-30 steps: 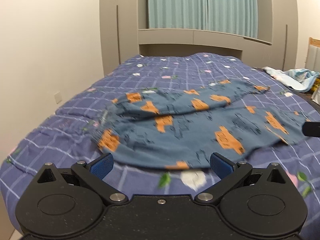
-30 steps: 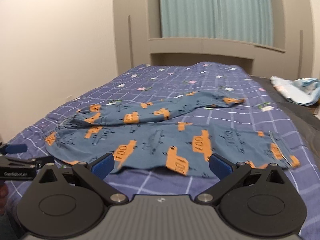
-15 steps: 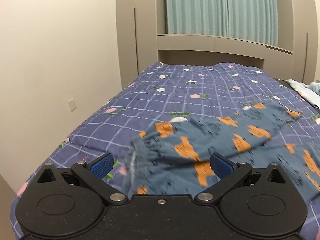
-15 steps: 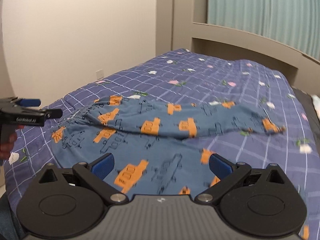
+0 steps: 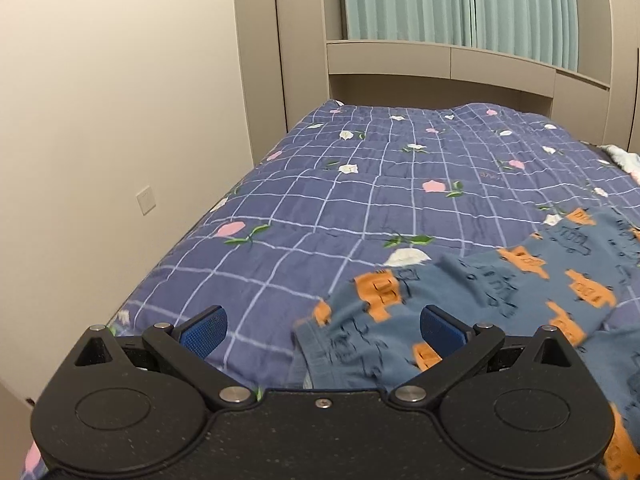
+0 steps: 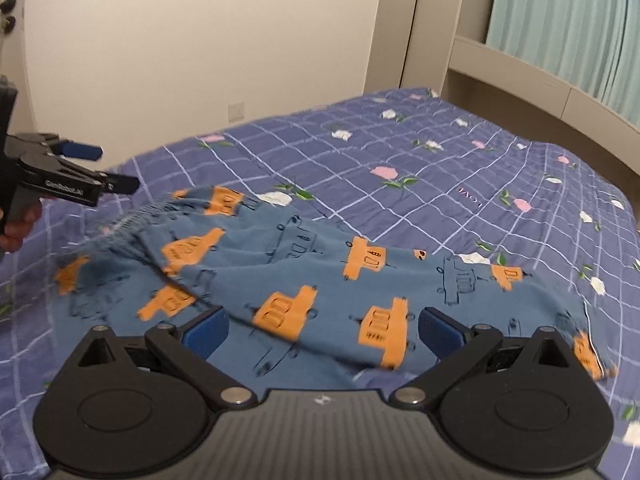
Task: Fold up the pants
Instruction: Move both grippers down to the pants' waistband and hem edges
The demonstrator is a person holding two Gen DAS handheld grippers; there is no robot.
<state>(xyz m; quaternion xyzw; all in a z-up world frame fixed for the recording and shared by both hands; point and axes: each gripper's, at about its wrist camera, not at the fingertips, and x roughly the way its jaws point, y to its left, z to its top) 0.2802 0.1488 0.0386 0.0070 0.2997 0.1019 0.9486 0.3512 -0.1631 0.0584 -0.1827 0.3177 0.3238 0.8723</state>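
Blue pants (image 6: 304, 276) printed with orange vehicles lie spread on the bed, waistband to the left, legs running right. In the left wrist view the pants (image 5: 500, 300) fill the lower right, their waistband corner lying between the blue pads. My left gripper (image 5: 322, 326) is open just above that corner. Seen from the right wrist view, the left gripper (image 6: 108, 170) hovers over the waistband's far end, held by a hand. My right gripper (image 6: 322, 330) is open above the near leg, nothing between its fingers.
The bed carries a purple checked quilt (image 5: 360, 184) with flowers. A beige wall (image 5: 100, 120) with a socket runs close along the bed's left edge. A headboard shelf and teal curtains (image 5: 460, 0) stand beyond. A pale cloth (image 5: 626, 160) lies at the far right.
Both grippers swung leftward and closer to the pants. The left one now sits over the waistband corner; the right one hangs low over the near leg. Both stayed open.
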